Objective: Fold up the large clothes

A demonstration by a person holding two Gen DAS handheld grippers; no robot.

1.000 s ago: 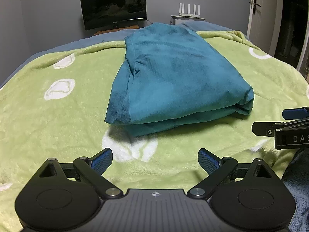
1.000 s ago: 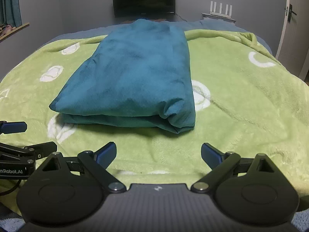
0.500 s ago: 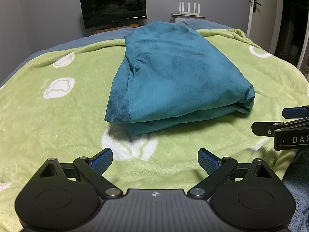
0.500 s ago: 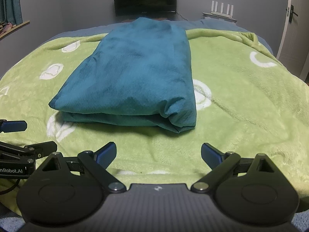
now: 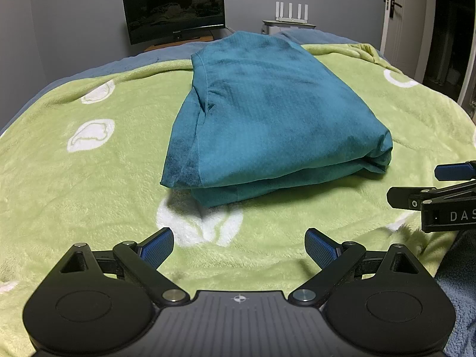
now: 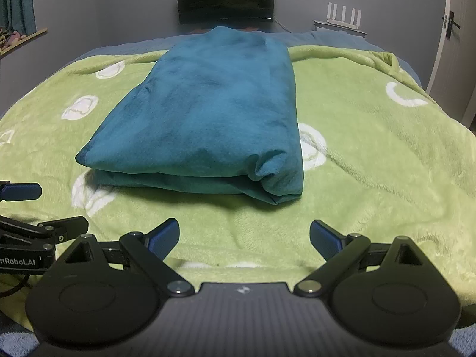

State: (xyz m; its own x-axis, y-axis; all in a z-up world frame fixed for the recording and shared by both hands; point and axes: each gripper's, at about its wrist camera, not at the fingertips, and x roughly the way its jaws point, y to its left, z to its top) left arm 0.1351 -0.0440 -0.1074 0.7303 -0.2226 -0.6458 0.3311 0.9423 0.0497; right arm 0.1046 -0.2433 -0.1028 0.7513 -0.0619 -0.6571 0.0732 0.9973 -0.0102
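Observation:
A teal garment (image 5: 267, 119) lies folded in layers on the green blanket (image 5: 89, 178) in the middle of the bed; it also shows in the right wrist view (image 6: 208, 119). My left gripper (image 5: 239, 245) is open and empty, a short way in front of the garment's near left corner. My right gripper (image 6: 244, 236) is open and empty, in front of the garment's near right corner. The right gripper also shows at the right edge of the left wrist view (image 5: 440, 196), and the left gripper shows at the left edge of the right wrist view (image 6: 32, 208).
A dark monitor (image 5: 175, 9) and a white router (image 5: 291, 15) stand by the far wall. A door (image 5: 398, 15) is at the right. A curtain and window sill (image 6: 17, 15) are at the left. A blue-grey fuzzy cloth (image 5: 458, 297) lies at the bed's near edge.
Both grippers have drifted slightly, so the garment sits a little lower in the views. The garment has not moved and both grippers stay open.

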